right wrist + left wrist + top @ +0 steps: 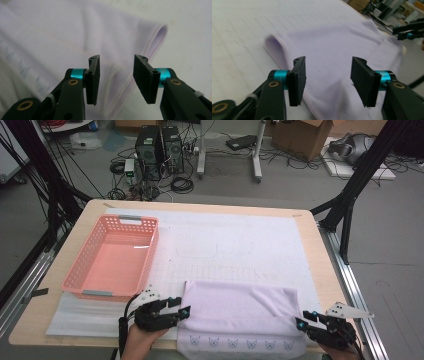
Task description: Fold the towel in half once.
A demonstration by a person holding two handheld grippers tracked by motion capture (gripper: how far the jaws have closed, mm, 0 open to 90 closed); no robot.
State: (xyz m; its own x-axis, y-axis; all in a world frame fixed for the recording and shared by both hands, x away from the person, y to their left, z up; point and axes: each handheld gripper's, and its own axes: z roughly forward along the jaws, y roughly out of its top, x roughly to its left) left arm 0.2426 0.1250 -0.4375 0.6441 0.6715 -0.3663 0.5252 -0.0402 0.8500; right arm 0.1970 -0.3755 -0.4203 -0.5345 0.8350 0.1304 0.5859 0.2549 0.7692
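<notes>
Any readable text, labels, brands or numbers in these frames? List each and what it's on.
None readable.
Lilac cloth: a row of small printed motifs along its near edge, pictures rather than letters, too small to make out.
Pink basket: grey tabs on both end rims, blank as far as shows.
Cardboard box: no legible print.

I look down on a pale wooden desk covered by a white gridded mat. On the mat's left side sits a pink plastic basket. A folded lilac cloth lies at the near edge, its printed hem overhanging toward me.
</notes>
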